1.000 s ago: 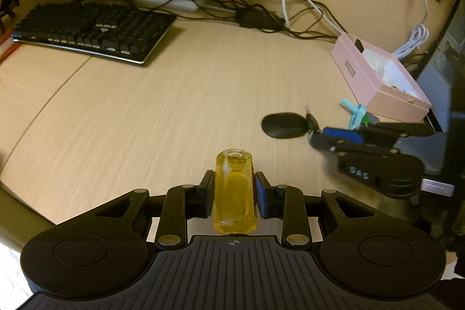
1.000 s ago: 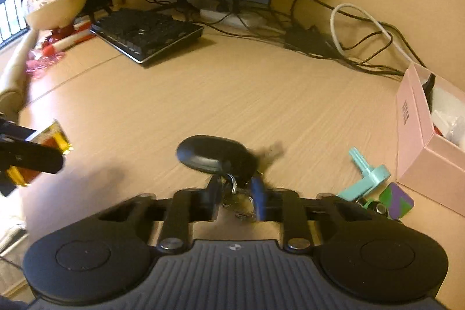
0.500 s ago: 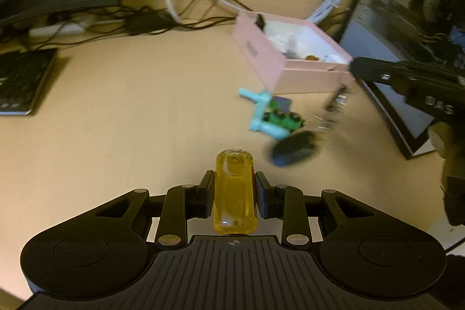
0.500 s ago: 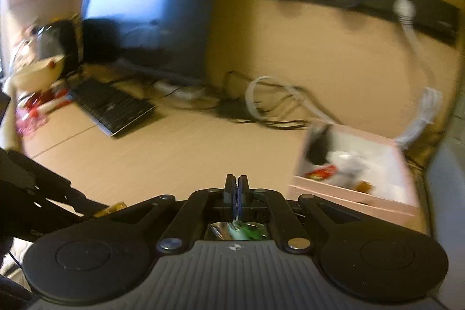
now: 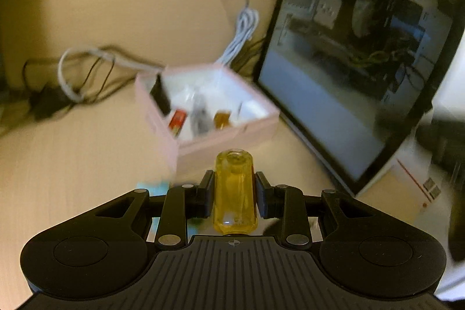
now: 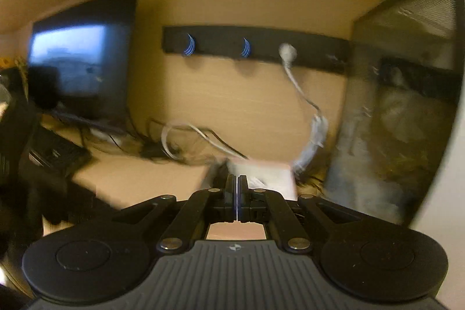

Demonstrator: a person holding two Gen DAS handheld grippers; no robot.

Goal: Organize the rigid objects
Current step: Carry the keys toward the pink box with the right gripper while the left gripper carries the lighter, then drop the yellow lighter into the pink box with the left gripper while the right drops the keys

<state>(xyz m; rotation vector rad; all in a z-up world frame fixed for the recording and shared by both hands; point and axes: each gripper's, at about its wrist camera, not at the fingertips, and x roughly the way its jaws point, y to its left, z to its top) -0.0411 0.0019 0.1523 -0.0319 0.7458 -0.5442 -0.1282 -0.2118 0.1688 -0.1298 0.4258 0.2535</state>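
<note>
While the left gripper [image 5: 234, 191] keeps its jaws pinched on the small yellow bottle [image 5: 234, 193], its view has swung round from the keyboard side of the desk to the pink box [image 5: 232, 132], which now sits in the middle of the frame just above the bottle's tip. A second ago that box lay far off at the right edge. Inside it, blurred, lie a red item [image 5: 178, 119], a grey one [image 5: 200, 118] and an amber one [image 5: 222, 118]; the computer case [image 5: 363, 54] fills the upper right.

The right gripper [image 6: 237, 202] has changed more. A second ago it was closing on the black key fob and its keys on the desk; now its jaws are pressed together with only a thin bright line between them, and I cannot tell whether anything is still caught there. Its view is tilted up at the wall, with the black power strip [image 6: 255, 47] across the upper middle and a white corner of the box [image 6: 261, 173] just above the fingertips.

My reading is that the keys are at or in the box, and the bottle is next; it needs carrying over the near wall before release.
</note>
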